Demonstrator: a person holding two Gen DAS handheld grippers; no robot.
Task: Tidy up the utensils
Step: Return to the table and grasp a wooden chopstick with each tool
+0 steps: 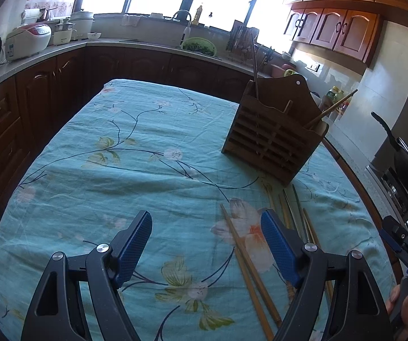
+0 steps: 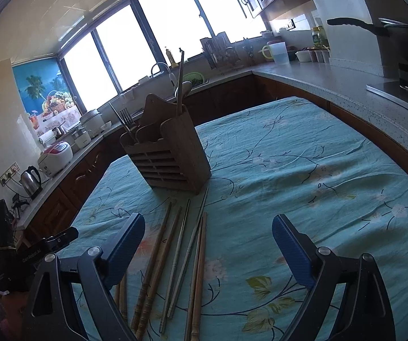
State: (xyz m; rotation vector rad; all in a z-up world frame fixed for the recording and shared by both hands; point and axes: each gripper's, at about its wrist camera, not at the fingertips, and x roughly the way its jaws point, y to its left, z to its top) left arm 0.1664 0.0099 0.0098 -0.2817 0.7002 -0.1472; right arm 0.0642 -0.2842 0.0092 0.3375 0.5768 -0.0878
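While both tongs, left (image 1: 206,244) and right (image 2: 208,244), stand apart and empty, one slender wooden chopstick (image 2: 154,258), apparently loose, should be clamped mid-shaft for the slatted brown wooden holder (image 2: 169,159).

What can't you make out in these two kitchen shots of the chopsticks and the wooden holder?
- Wooden chopsticks: near ends hidden, right wrist view, by the right gripper finger and frame edge.
- Slatted wooden utensil holder: contents mostly hidden by its walls, both views.
- Metal chopsticks: partly hidden, left wrist view, by a left gripper finger.
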